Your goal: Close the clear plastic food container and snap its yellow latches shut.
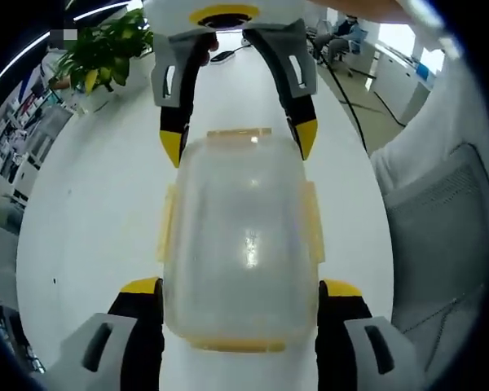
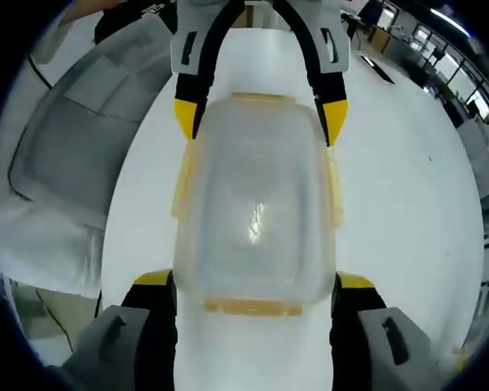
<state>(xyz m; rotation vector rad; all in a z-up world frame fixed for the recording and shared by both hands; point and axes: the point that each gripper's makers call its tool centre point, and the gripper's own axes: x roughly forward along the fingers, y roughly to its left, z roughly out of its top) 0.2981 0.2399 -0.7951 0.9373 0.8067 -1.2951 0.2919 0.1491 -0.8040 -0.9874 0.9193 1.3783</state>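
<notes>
A clear plastic food container (image 1: 243, 244) with its lid on lies on the white table (image 1: 90, 212), lengthwise between my two grippers. Yellow latches show at its far end (image 1: 239, 133), its near end (image 1: 236, 344) and along both long sides. My left gripper (image 1: 240, 287) is open, its yellow-tipped jaws straddling the near end. The right gripper (image 1: 239, 142) faces it from the far end, jaws spread beside the corners. In the right gripper view the same container (image 2: 257, 204) sits between my right gripper (image 2: 254, 281) and the left gripper (image 2: 261, 114). Whether any jaw touches it I cannot tell.
A person's grey clothing (image 1: 440, 212) borders the table on one side, also seen as a grey garment (image 2: 73, 147). A potted plant (image 1: 106, 53) stands at the far left of the table, with a dark cable (image 1: 228, 54) behind the right gripper. Office desks (image 2: 464, 90) lie beyond.
</notes>
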